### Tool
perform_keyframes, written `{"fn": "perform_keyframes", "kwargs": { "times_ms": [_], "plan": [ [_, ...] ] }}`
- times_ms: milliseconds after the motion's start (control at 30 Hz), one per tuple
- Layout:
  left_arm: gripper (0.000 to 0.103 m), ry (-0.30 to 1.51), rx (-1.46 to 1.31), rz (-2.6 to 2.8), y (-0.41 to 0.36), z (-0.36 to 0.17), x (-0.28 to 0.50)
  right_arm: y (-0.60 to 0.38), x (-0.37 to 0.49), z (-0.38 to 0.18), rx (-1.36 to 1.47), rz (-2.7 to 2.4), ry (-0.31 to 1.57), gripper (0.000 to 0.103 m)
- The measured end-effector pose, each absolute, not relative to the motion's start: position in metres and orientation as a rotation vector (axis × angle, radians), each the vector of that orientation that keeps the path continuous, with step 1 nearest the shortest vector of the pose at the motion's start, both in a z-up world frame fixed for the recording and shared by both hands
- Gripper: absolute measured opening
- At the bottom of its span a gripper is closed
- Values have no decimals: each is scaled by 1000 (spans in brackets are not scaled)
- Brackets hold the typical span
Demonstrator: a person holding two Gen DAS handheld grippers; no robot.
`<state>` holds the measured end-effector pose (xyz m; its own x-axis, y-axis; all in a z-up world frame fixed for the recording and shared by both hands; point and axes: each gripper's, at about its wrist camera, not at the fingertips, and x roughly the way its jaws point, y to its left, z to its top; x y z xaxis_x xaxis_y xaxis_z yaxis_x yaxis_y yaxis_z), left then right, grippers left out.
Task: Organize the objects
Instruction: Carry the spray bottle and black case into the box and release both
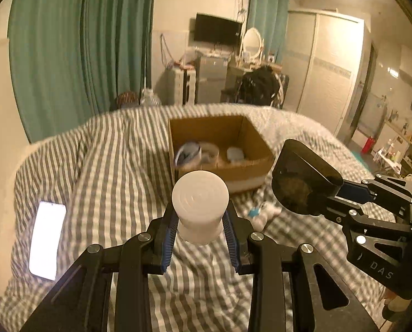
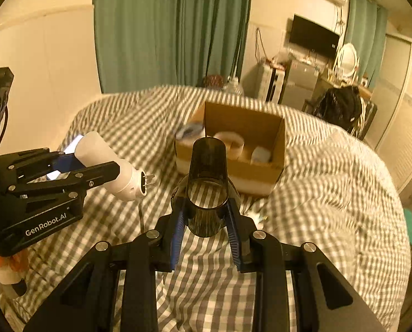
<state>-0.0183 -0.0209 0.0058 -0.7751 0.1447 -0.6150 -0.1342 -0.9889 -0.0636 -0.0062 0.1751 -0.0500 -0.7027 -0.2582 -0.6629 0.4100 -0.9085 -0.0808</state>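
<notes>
Left gripper (image 1: 200, 238) clamped on a white cylindrical device (image 1: 200, 207), centre frame, above the checked bedspread (image 1: 109, 166). Right gripper (image 2: 207, 221) clamped on a dark translucent nozzle (image 2: 208, 182), centre frame. Cardboard box (image 1: 250, 135) beyond, upper centre; phone (image 1: 47, 239) lower left.

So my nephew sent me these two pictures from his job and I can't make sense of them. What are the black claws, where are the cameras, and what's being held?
The claws are hand-held grippers, one in each of a person's hands; no robot arm is involved. Each picture comes from a wide-angle camera mounted on one gripper, looking along its fingers.

The left gripper is shut on a white plug-in device; the other view shows its metal prongs. The right gripper is shut on a dark see-through cover.

Below is a bed with a checked blanket. On it are an open cardboard box with items inside, and a lit phone.
</notes>
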Motion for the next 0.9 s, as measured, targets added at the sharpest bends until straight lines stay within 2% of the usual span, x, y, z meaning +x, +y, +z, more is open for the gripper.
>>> {"fn": "perform_keyframes", "kwargs": {
  "times_ms": [233,500,700,900],
  "plan": [
    [33,18,-838,2847,-12,49,-39,178,-18,-4,827,-2626,321,28],
    [33,50,-751,2859,4,77,-101,170,-68,37,704,-2652,355,28],
    [33,61,-762,2870,11,77,-160,168,-122,49,671,-2664,361,28],
    [33,56,-841,2869,13,53,-218,174,-189,43,699,-2677,344,28]
  ]
}}
